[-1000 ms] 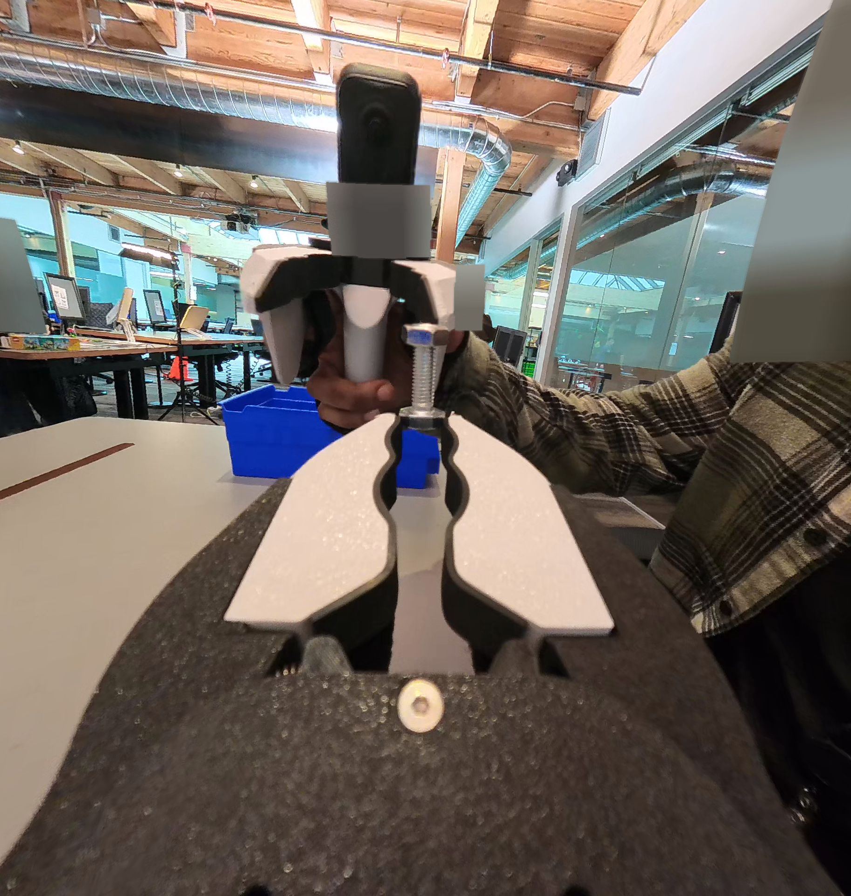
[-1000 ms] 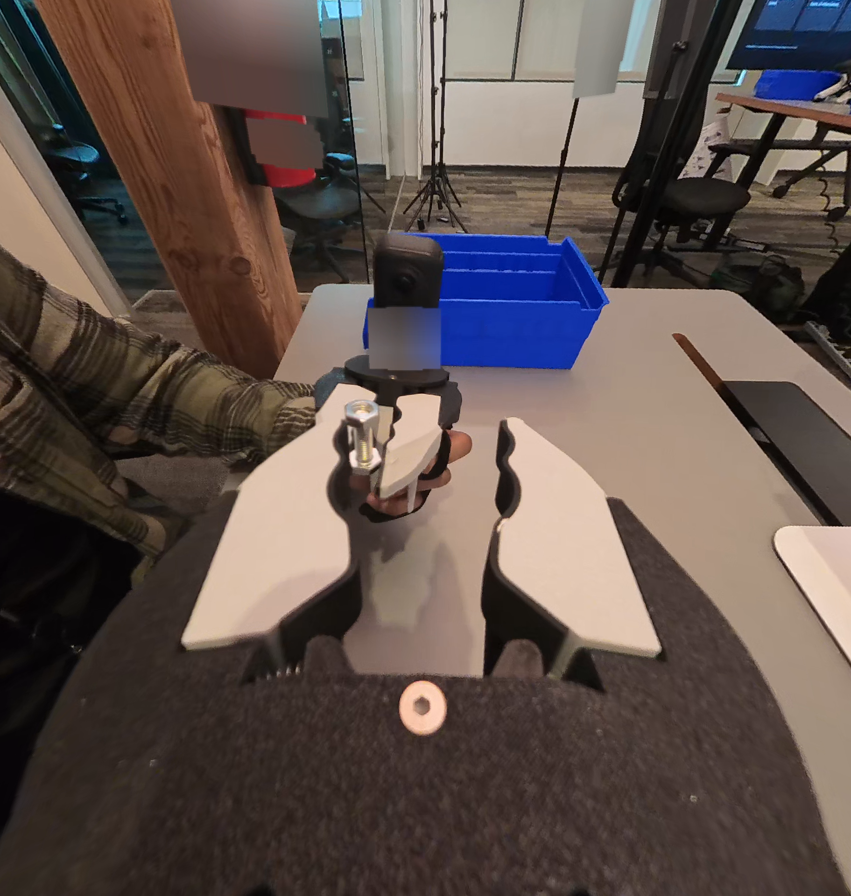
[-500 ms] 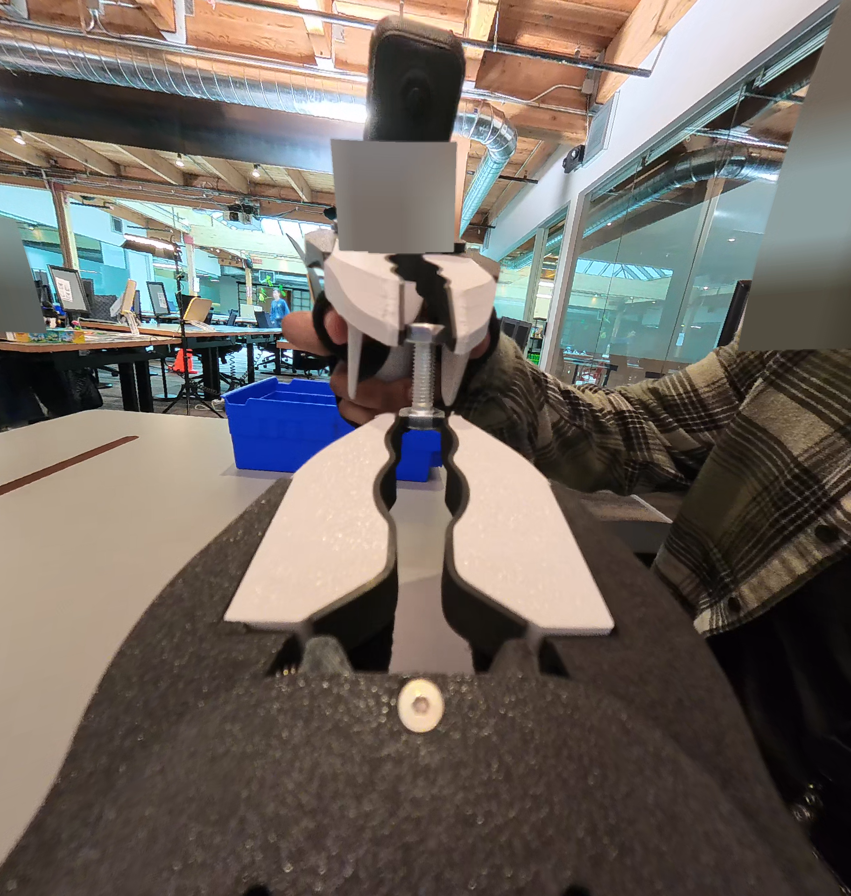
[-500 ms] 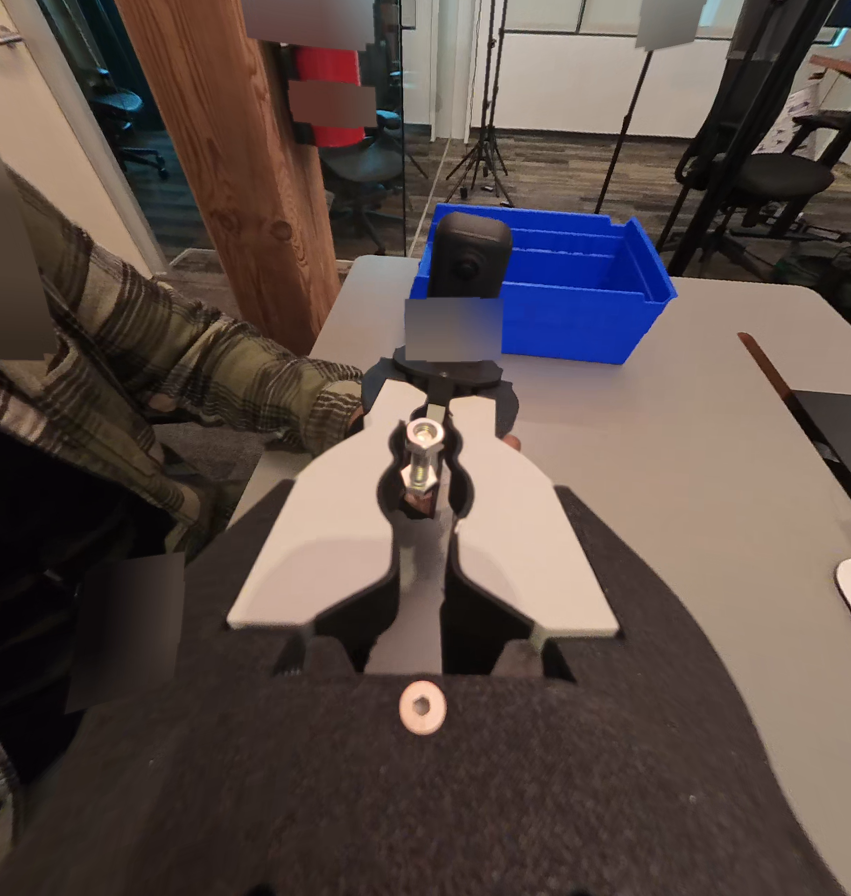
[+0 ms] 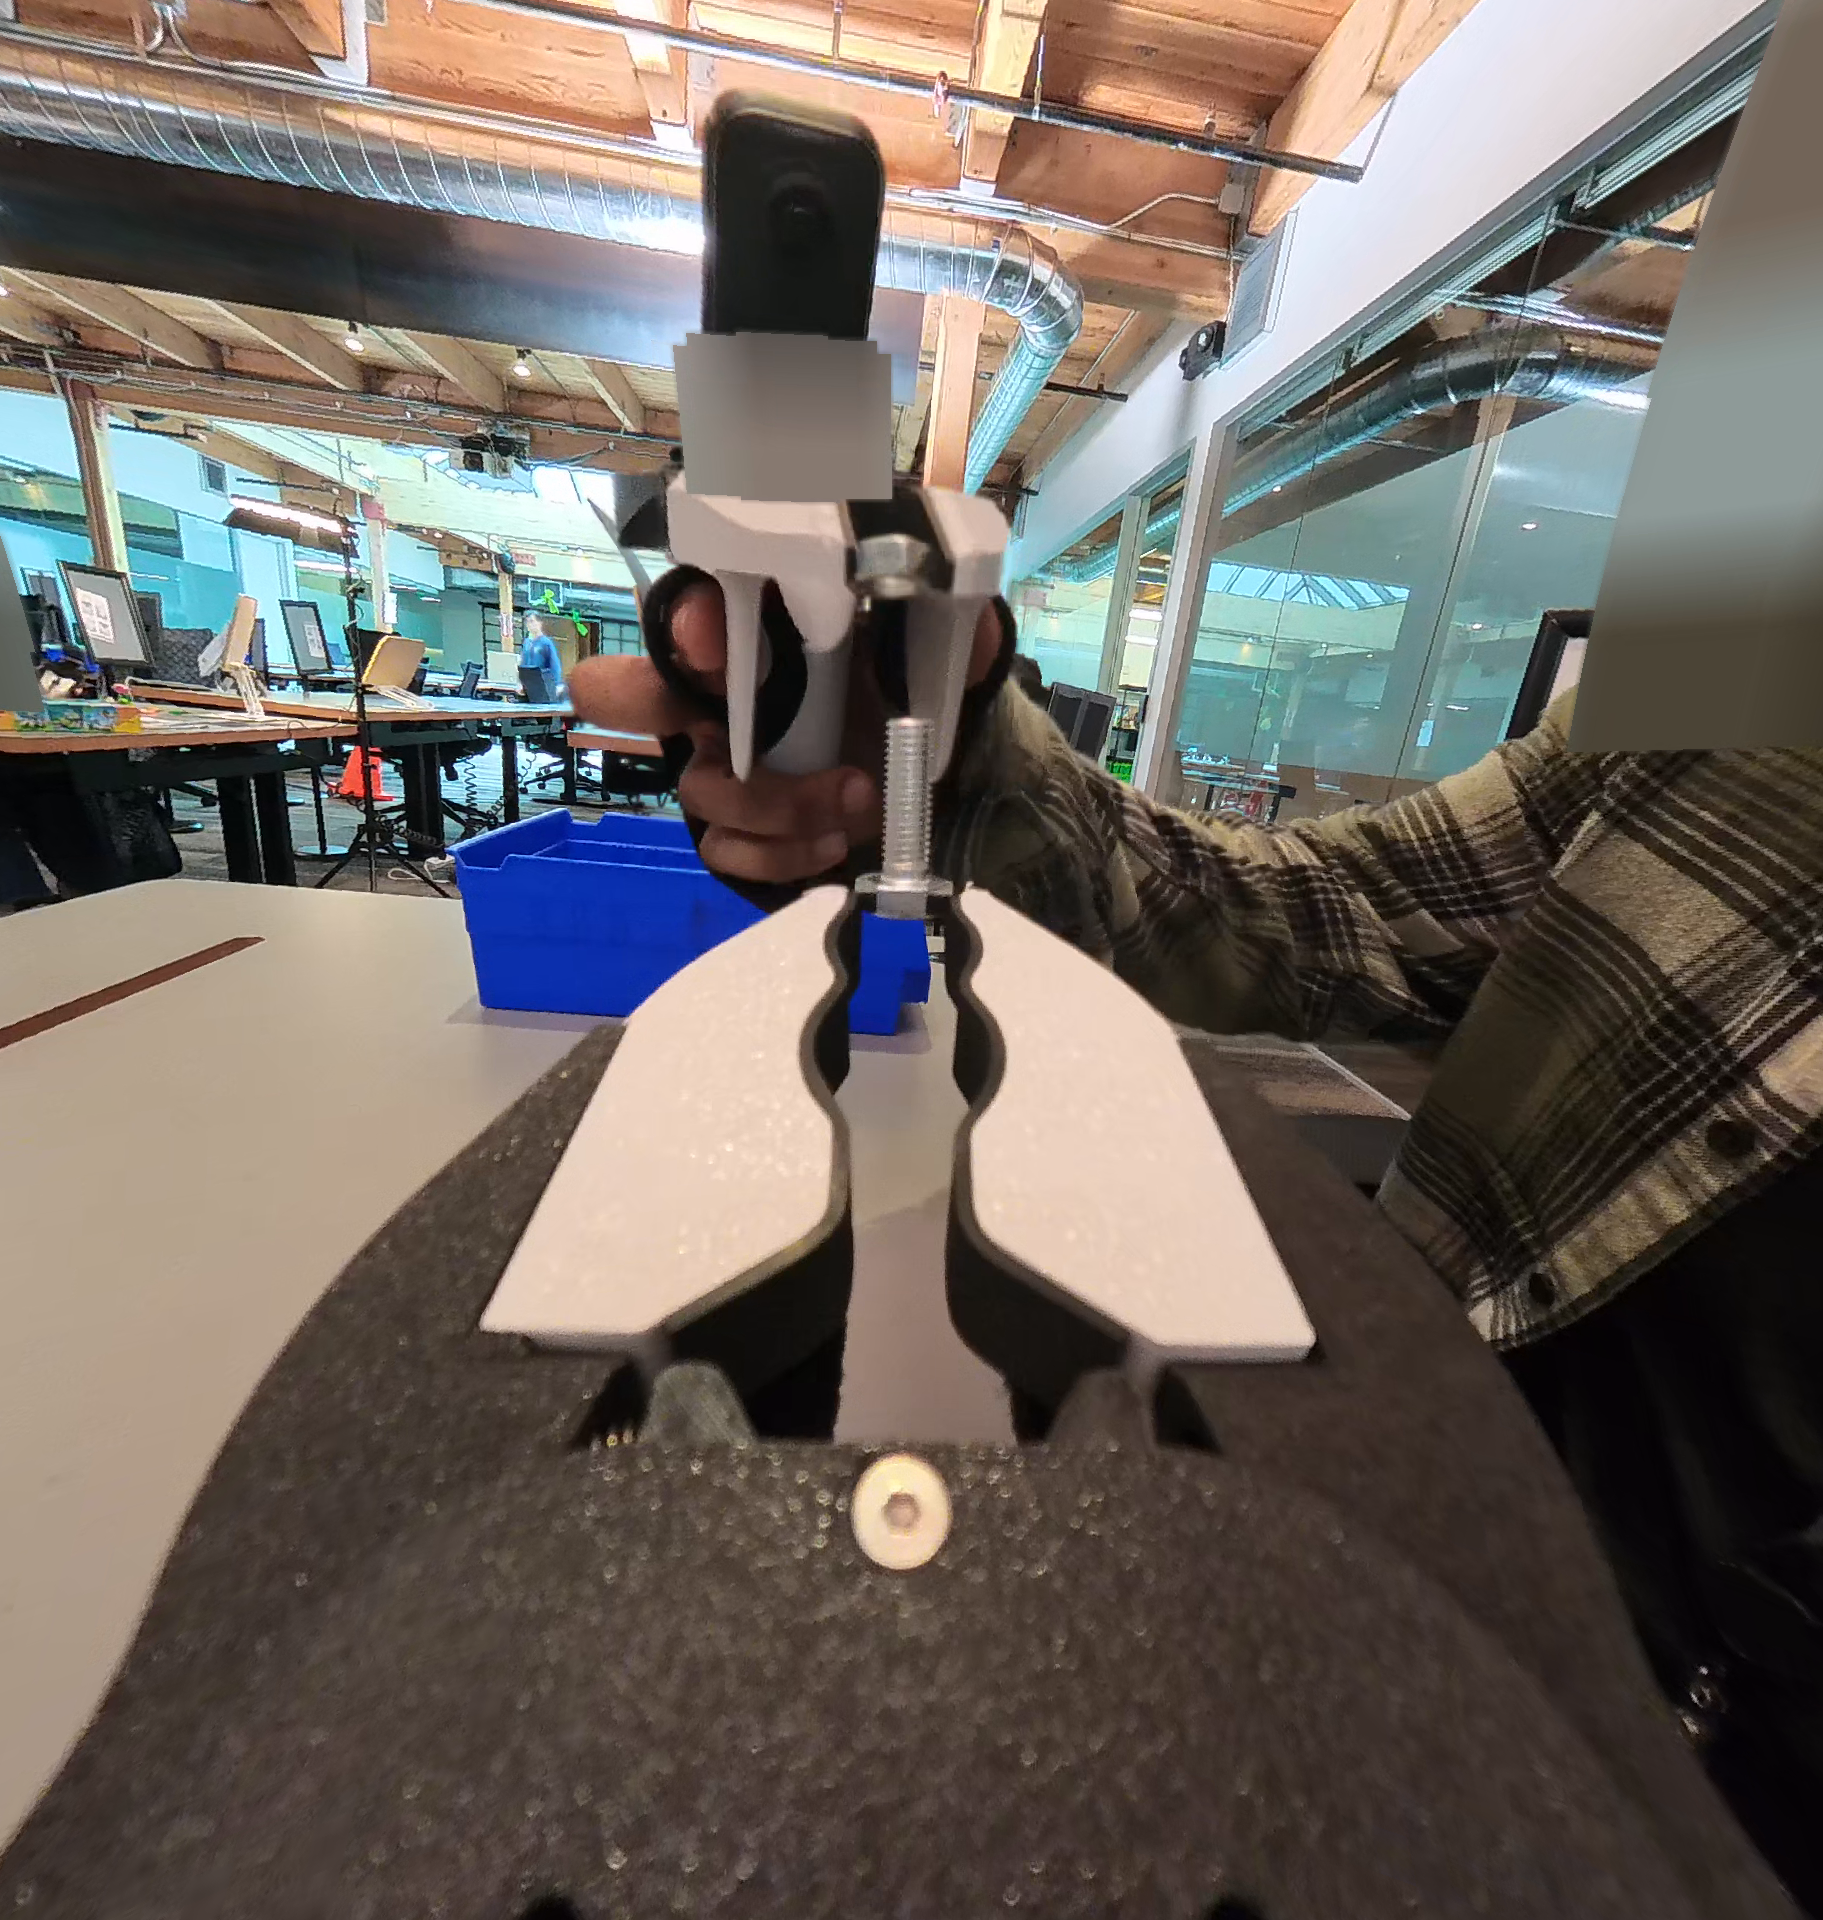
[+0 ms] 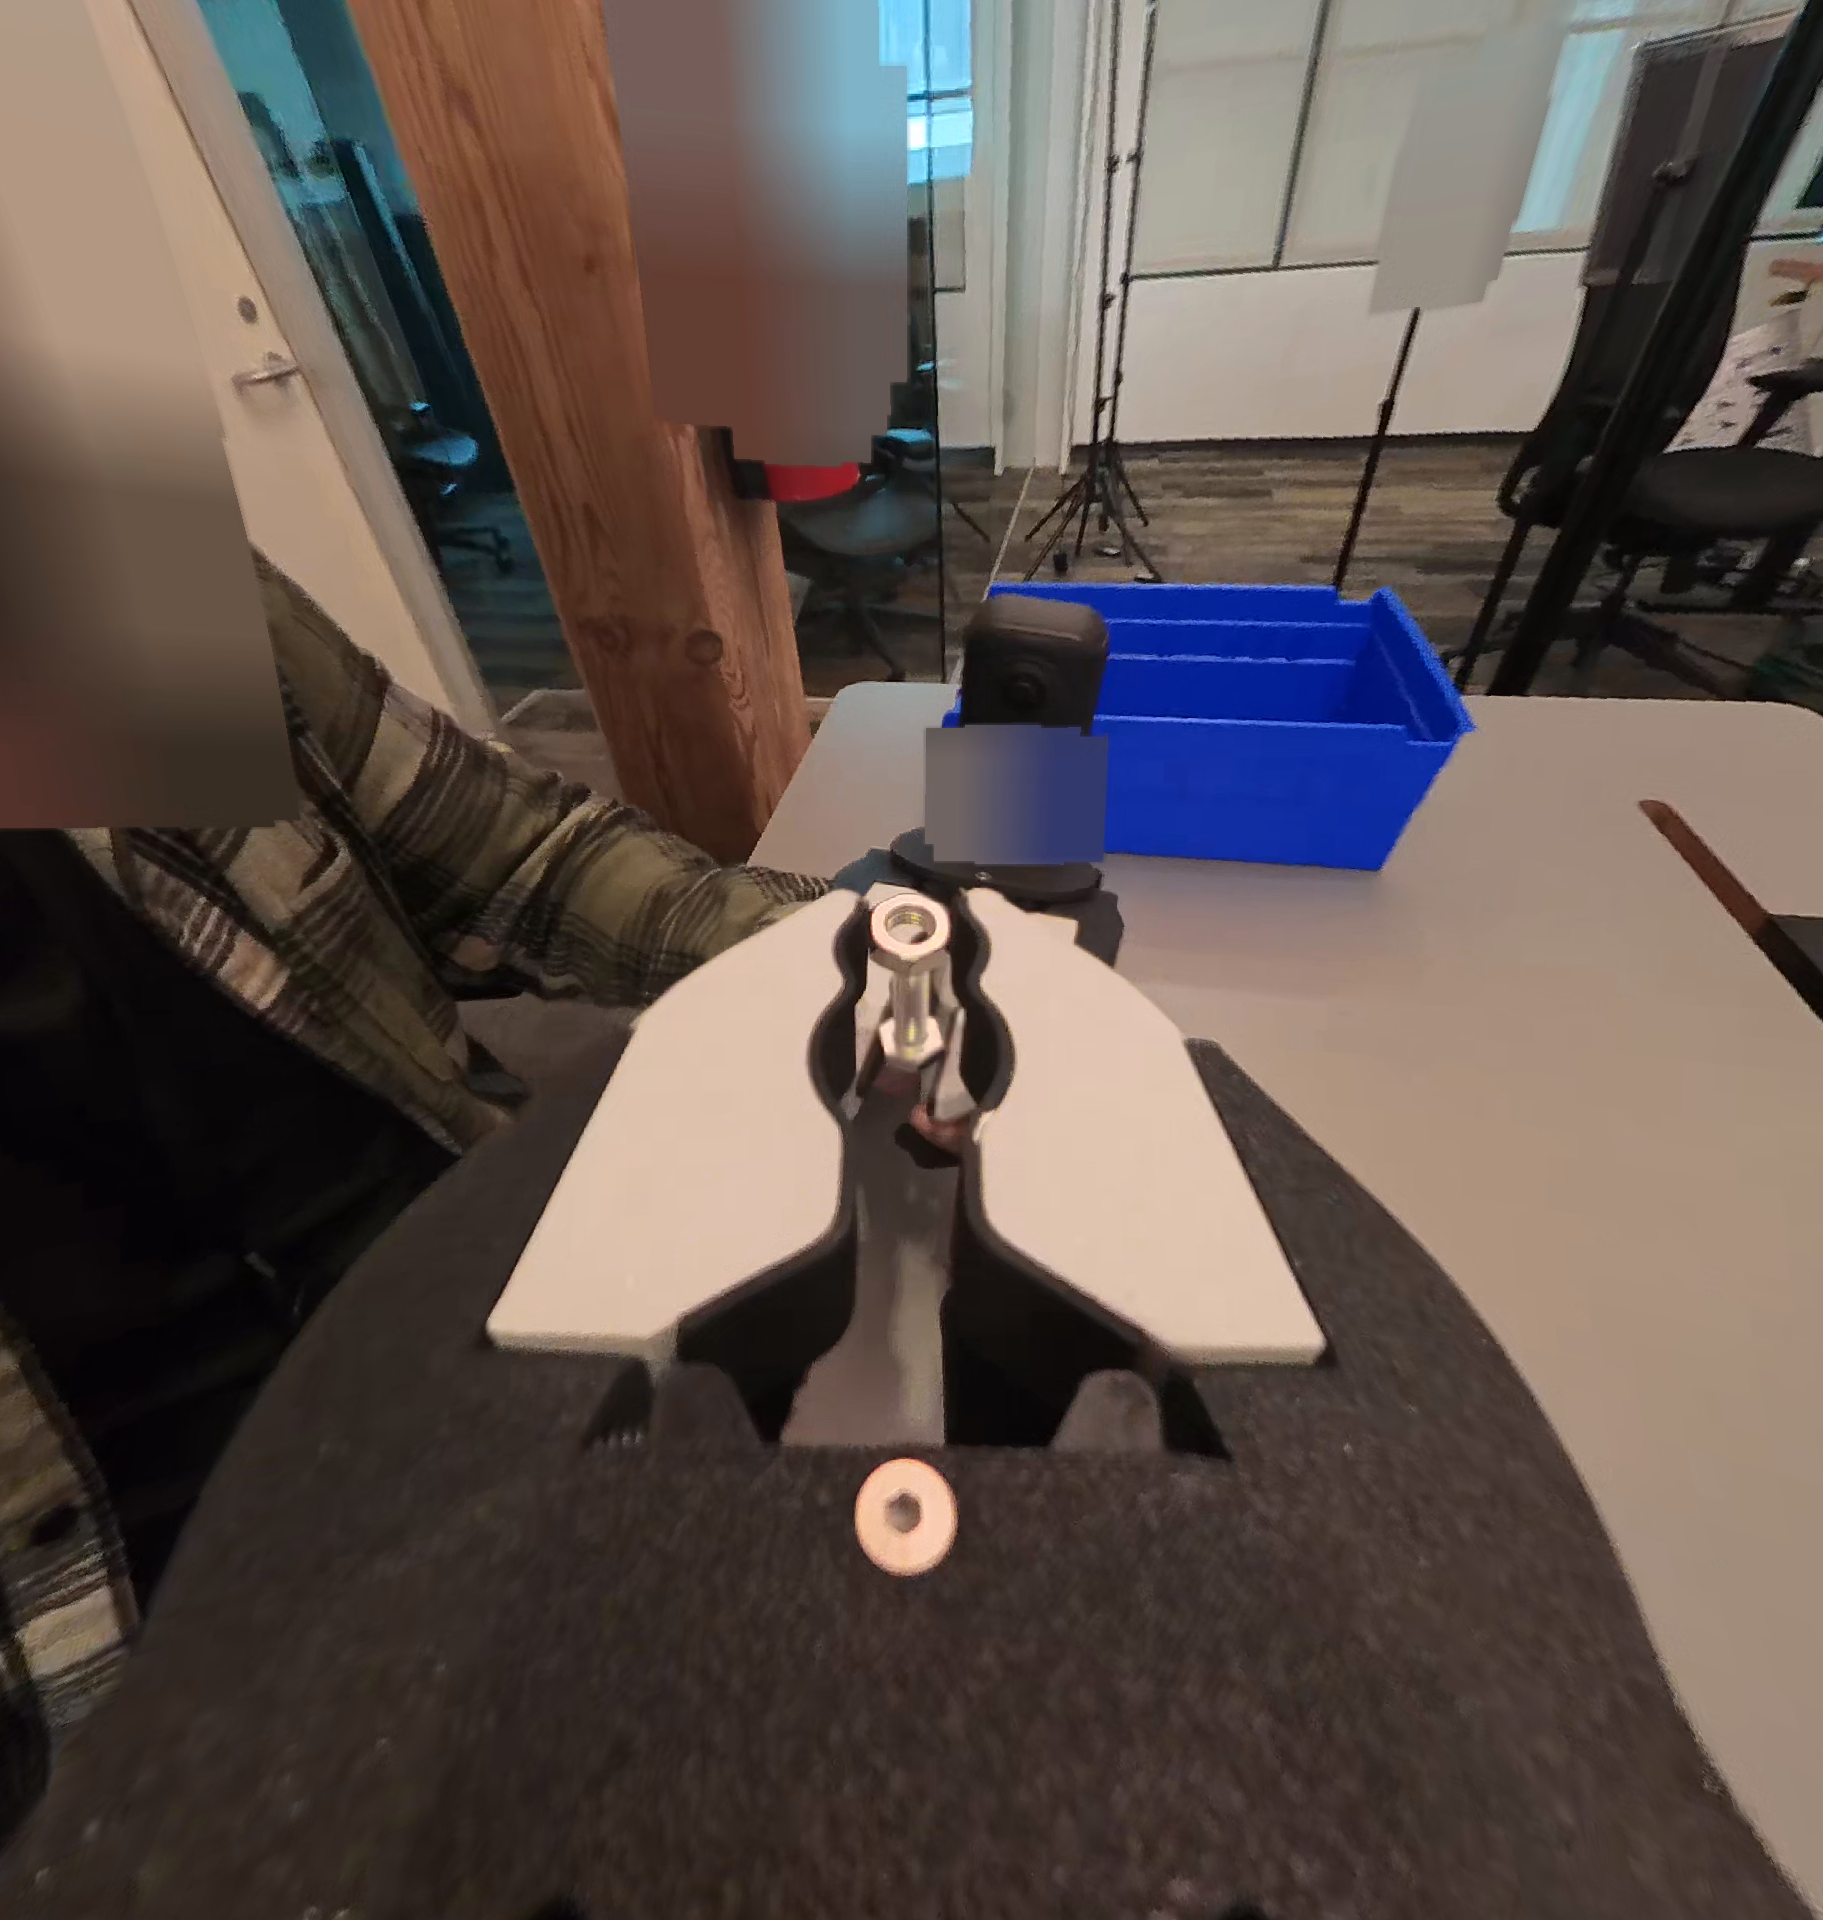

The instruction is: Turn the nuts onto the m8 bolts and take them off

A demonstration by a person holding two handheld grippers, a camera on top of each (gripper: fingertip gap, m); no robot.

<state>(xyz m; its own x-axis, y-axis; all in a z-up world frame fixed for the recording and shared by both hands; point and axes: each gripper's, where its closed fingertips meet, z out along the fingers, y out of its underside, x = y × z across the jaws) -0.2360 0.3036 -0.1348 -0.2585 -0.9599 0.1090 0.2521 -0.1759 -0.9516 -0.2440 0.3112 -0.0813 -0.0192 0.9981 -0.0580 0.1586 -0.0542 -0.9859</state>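
Your left fingers hide most of the bolt's head, so only its top edge shows between the tips. The bolt stands upright, thread end up, long axis vertical. Your left fingers are nearly together, pinching that head. Above it, your right fingers pinch the nut, lifted clear off the thread with a gap between them; its hole faces up. Your right hand is half covered by the gripper. Behind sits a blue bin on the grey desk
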